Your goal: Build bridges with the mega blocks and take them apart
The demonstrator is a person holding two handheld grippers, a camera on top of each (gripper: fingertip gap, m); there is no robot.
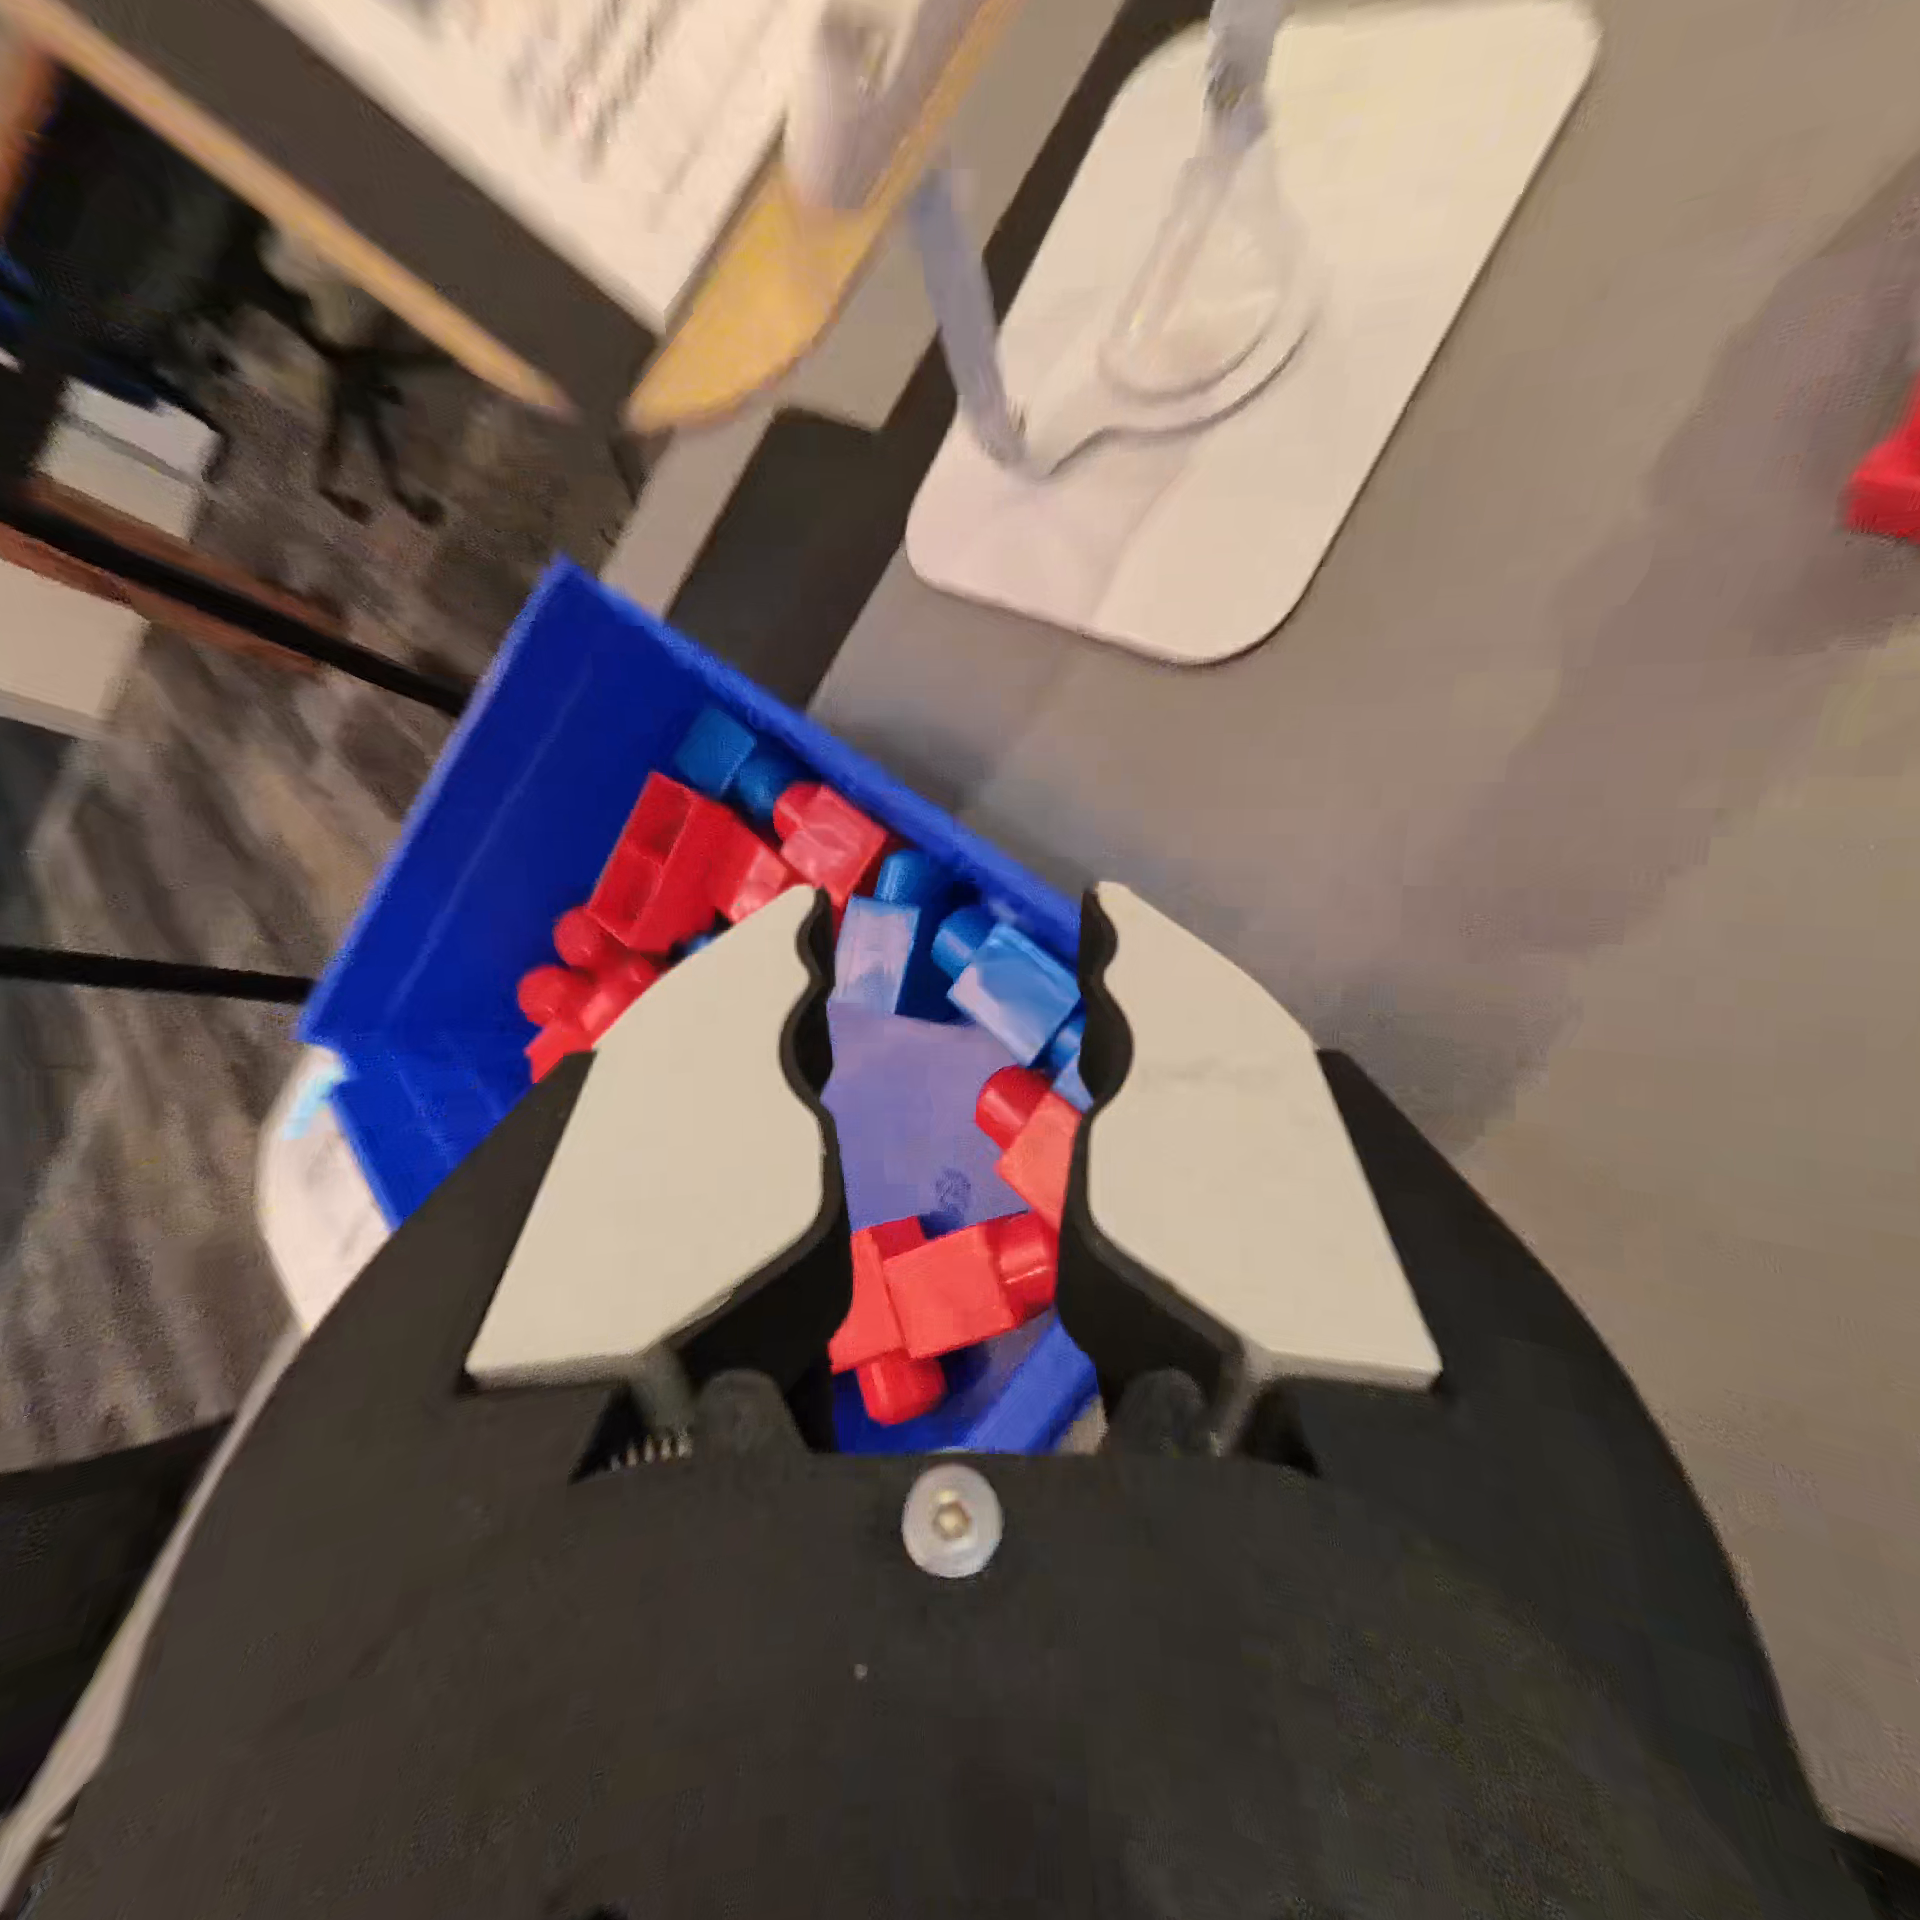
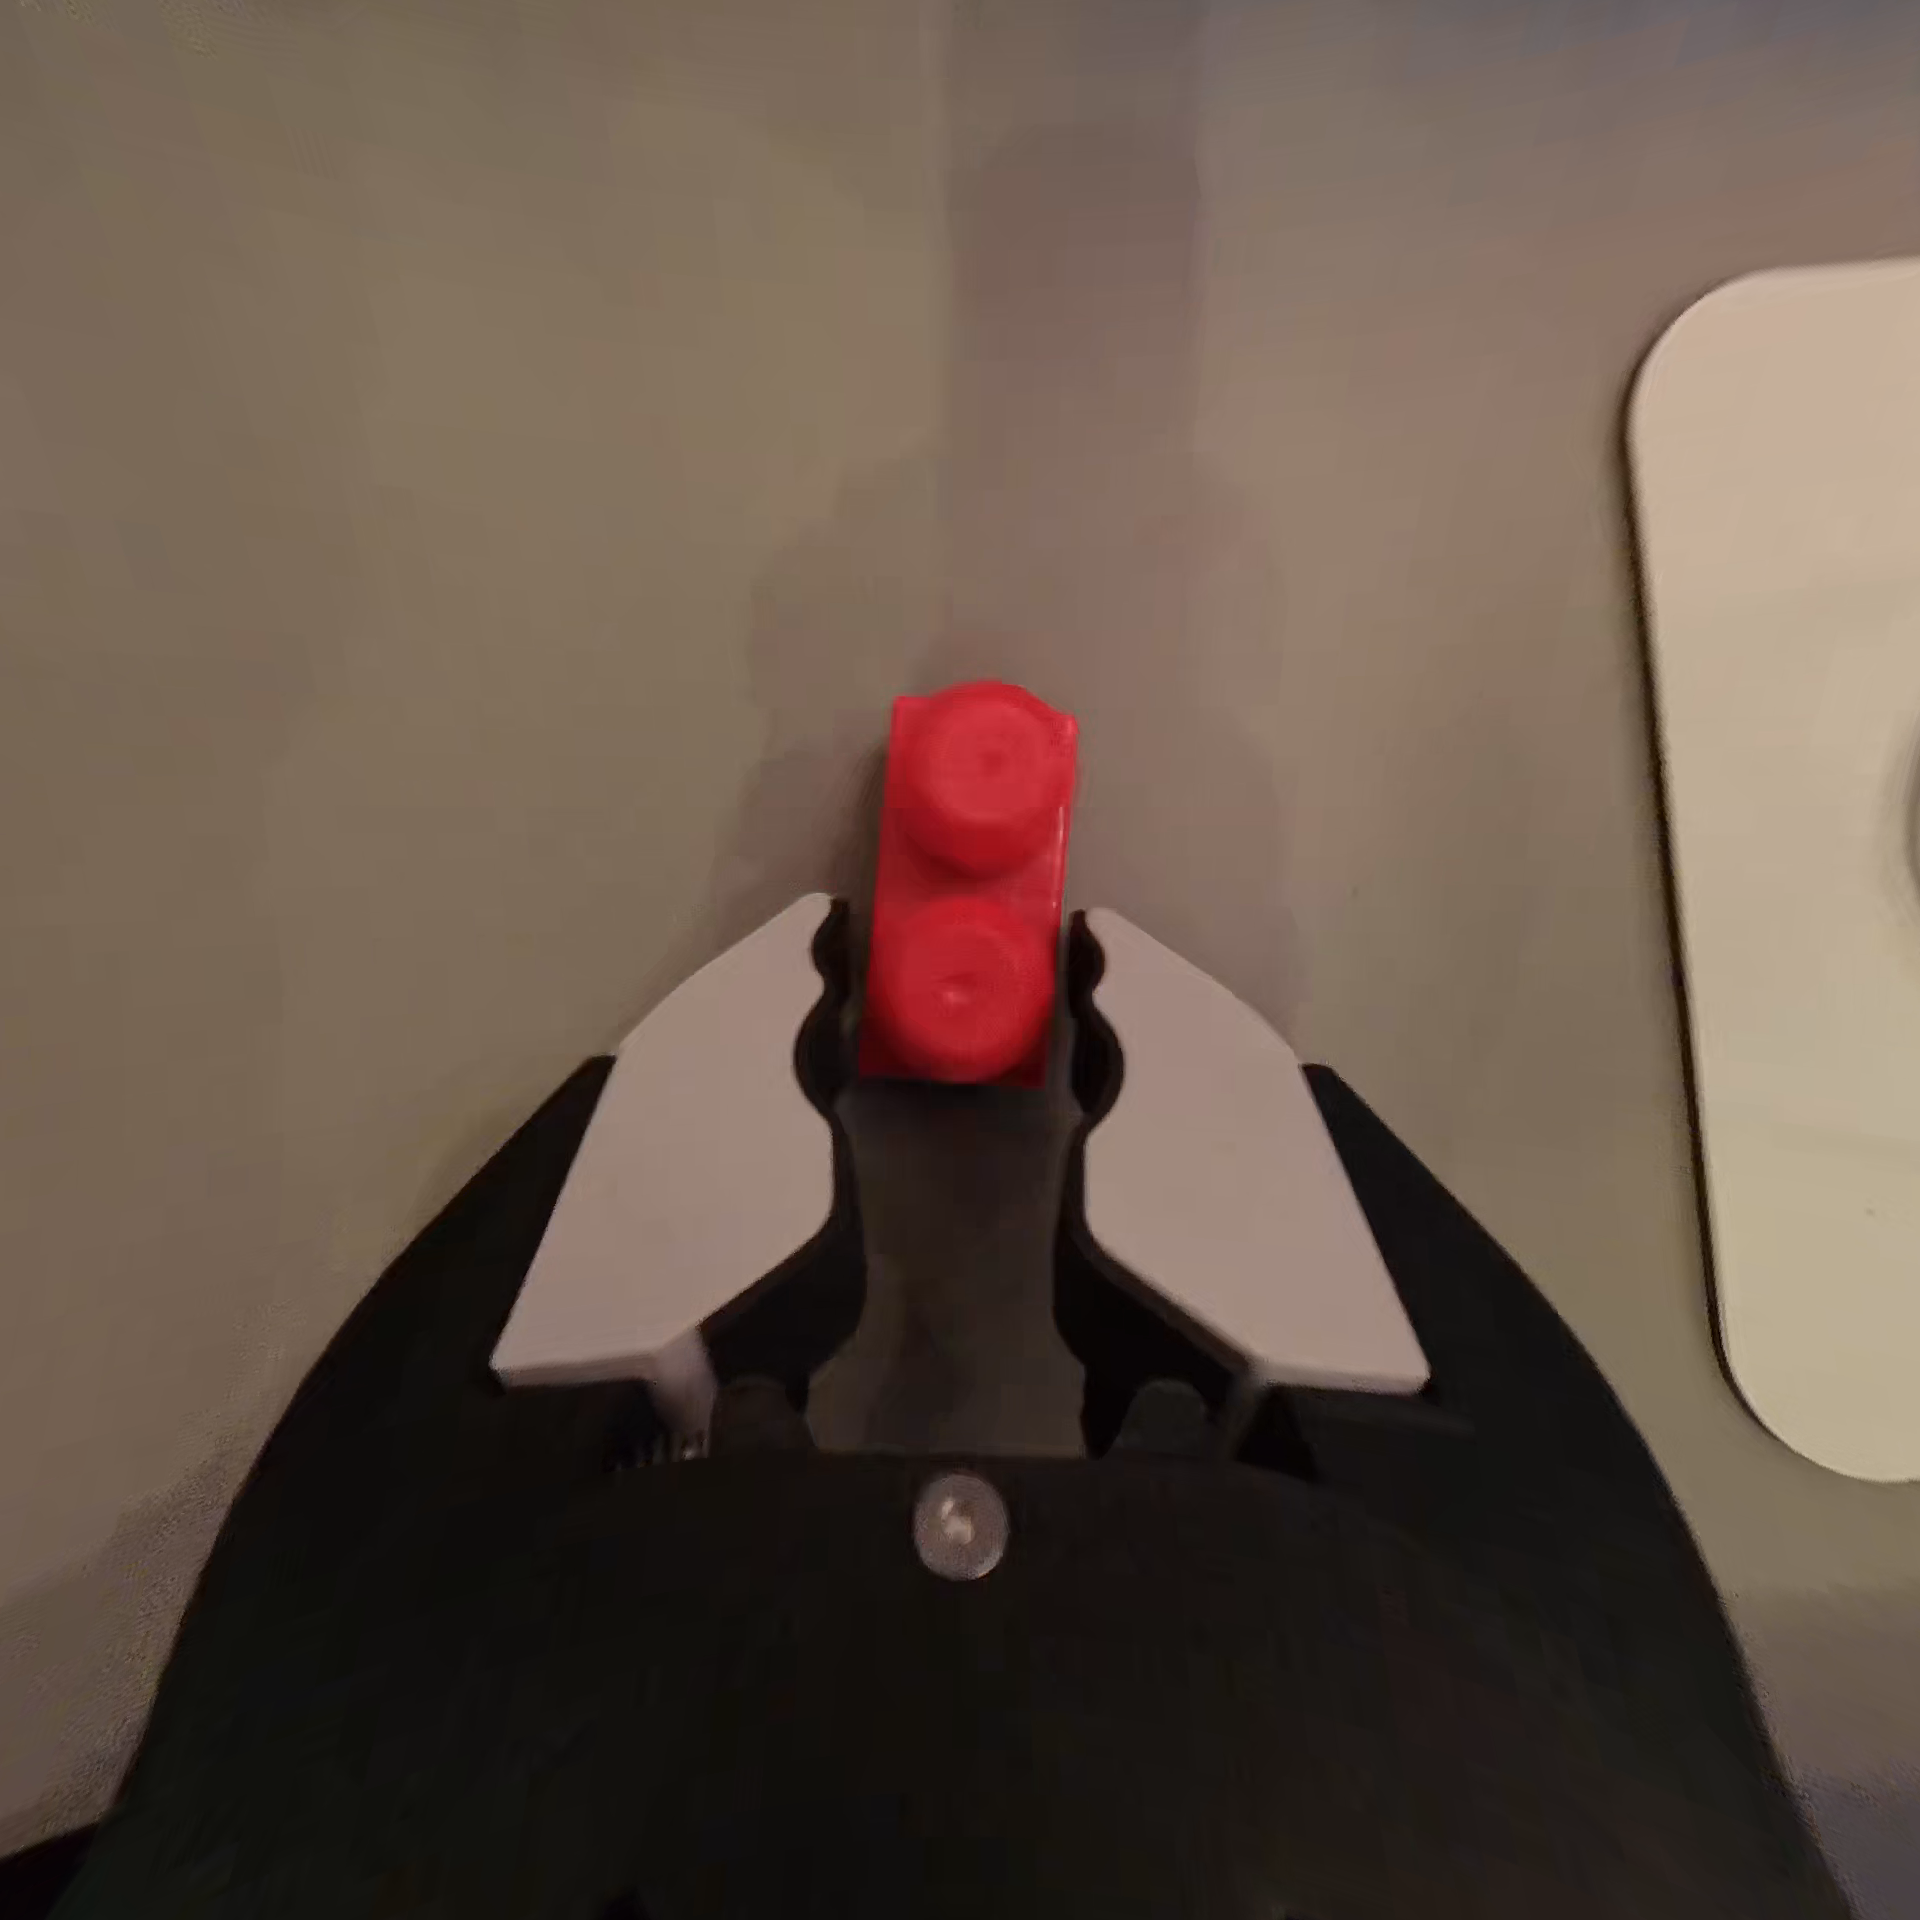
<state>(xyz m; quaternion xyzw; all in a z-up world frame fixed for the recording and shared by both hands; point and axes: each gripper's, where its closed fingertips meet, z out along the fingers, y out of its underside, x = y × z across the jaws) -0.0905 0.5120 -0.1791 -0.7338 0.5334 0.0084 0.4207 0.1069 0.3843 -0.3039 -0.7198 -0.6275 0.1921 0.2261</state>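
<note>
My left gripper [image 1: 951, 935] is open and empty, hovering over a blue bin [image 1: 488, 883] that holds several red and blue mega blocks. A red block [image 1: 956, 1299] and a blue block [image 1: 1013, 987] lie in the bin below the fingers. My right gripper [image 2: 956, 966] points down at the grey table [image 2: 416, 520]. A red two-stud block [image 2: 971, 883] stands studs-up between its fingers. The pads sit close on both sides of the block, and I count the gripper as open. A red block [image 1: 1891, 483] shows at the right edge of the left wrist view.
A white mat [image 1: 1247, 364] with a clear glass [image 1: 1216, 291] lies on the table beyond the bin. It also shows at the right of the right wrist view [image 2: 1787, 831]. The bin sits at the table's left edge, with floor and furniture beyond. The left gripper's tips are roughly 25 centimeters from the right gripper's.
</note>
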